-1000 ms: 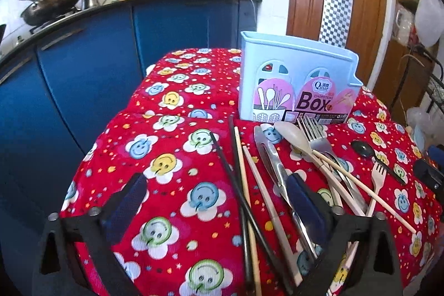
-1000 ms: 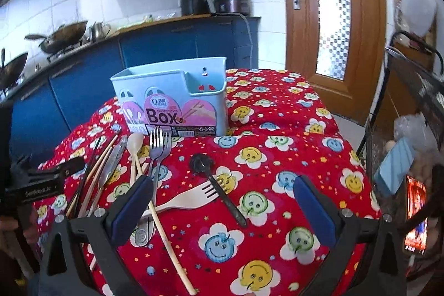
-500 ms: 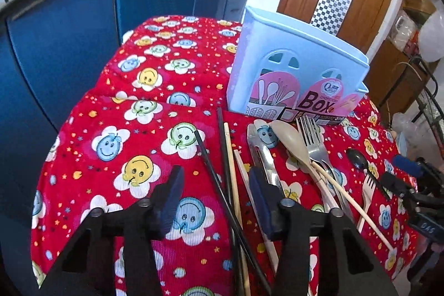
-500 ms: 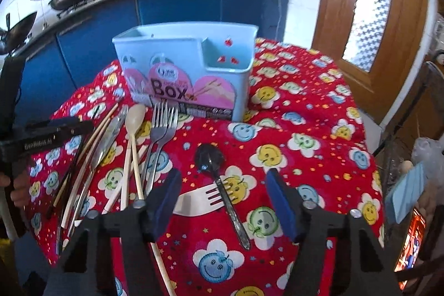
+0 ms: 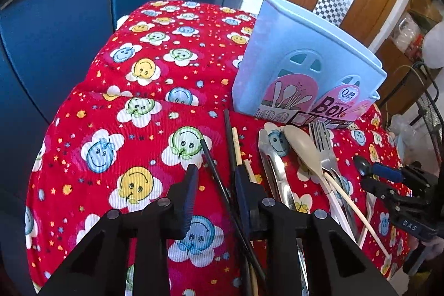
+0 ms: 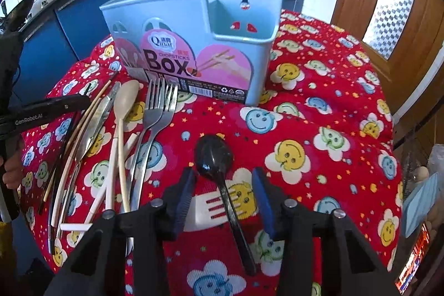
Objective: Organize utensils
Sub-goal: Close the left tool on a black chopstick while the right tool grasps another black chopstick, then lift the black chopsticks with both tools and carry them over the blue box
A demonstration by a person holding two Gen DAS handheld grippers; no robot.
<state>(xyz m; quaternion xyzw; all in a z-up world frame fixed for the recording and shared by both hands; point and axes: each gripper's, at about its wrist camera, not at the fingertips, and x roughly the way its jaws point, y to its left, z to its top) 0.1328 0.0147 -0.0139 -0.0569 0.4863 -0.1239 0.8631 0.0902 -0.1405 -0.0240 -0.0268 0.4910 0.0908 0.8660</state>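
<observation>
Over black spoon [image 6: 215, 157], right gripper [image 6: 223, 185], low, level

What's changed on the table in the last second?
Both claws came down toward the utensils and narrowed. The left claw now straddles a black chopstick; the right claw straddles the black spoon, whose handle crosses the white fork. Neither has closed on anything yet. The blue box and the utensils have not moved.

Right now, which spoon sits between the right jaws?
The black plastic spoon, lying apart from the pile with its handle crossing the white fork. The pale wooden spoon lies off to the left among the metal forks.
</observation>
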